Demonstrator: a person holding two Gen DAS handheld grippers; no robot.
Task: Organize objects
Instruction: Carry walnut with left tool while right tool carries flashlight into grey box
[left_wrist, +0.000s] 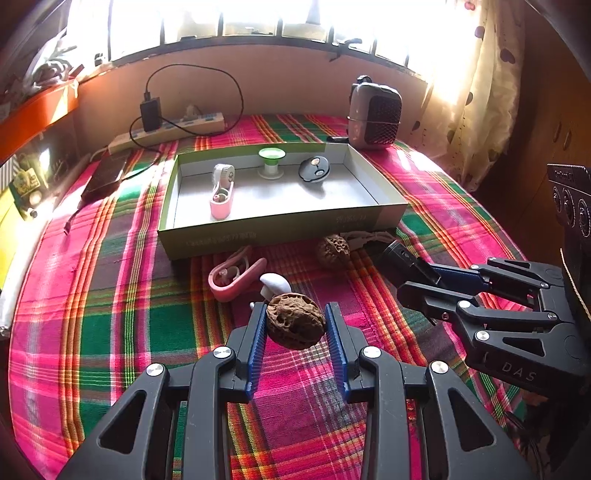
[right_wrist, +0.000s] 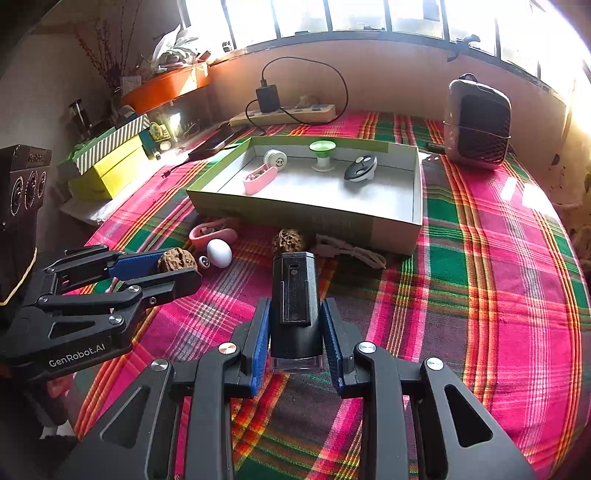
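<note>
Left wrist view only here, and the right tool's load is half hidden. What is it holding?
Observer: The right tool is shut on a black box-shaped device, with both pads against its sides.
Operator: Anything on its near end?
Observer: A clear cap, at the end nearest the camera.
Operator: What's the white thing behind my walnut?
Observer: An egg-shaped white object, lying on the plaid cloth.
</note>
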